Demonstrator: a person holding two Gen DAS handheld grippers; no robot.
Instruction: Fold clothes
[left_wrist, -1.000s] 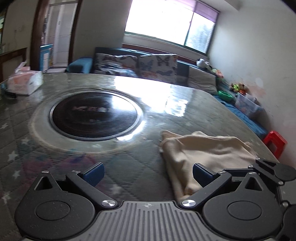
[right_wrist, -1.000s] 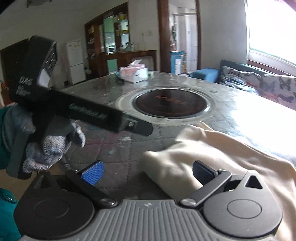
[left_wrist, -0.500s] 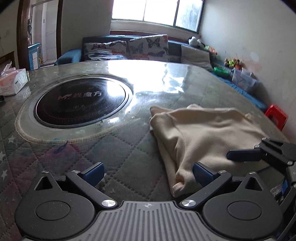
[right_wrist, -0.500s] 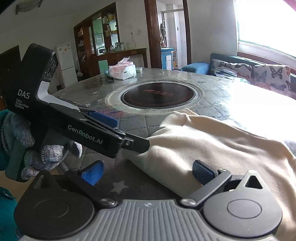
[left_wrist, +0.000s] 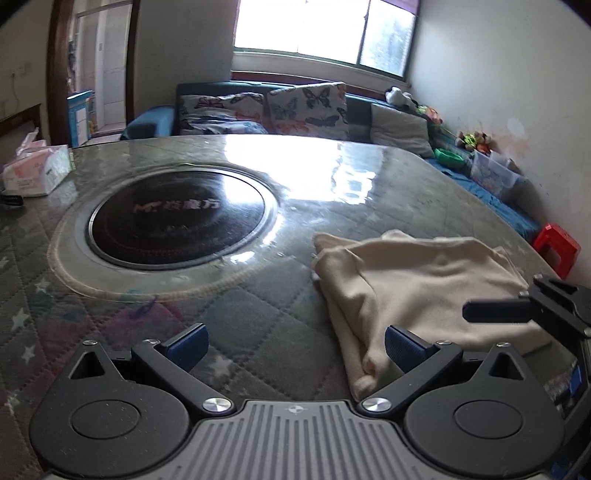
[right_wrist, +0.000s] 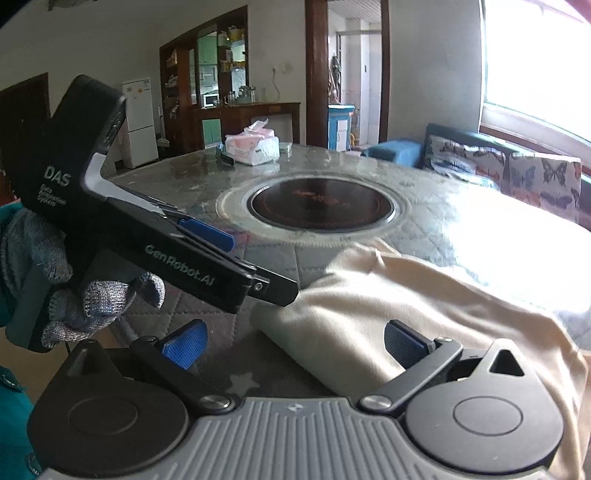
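Note:
A cream garment (left_wrist: 417, 288) lies folded on the quilted table, right of the round black hob; it also shows in the right wrist view (right_wrist: 406, 306). My left gripper (left_wrist: 295, 347) is open and empty, its right pad (left_wrist: 402, 349) at the garment's near left edge. My right gripper (right_wrist: 293, 343) is open and empty, low over the garment's near folded corner, its right pad (right_wrist: 404, 347) above the cloth. The left gripper's body (right_wrist: 177, 251) shows in the right wrist view, held in a gloved hand (right_wrist: 85, 306). The right gripper's finger (left_wrist: 495, 311) shows over the cloth's right side.
A round black induction hob (left_wrist: 177, 218) is set in the table's middle. A tissue box (left_wrist: 37, 170) stands at the far left. A sofa with butterfly cushions (left_wrist: 306, 107) lies beyond the table. A red stool (left_wrist: 557, 251) stands right of it.
The left gripper has drawn back and tilted up a little from the garment. The right gripper has lifted slightly. The cloth has not moved. Both stay open.

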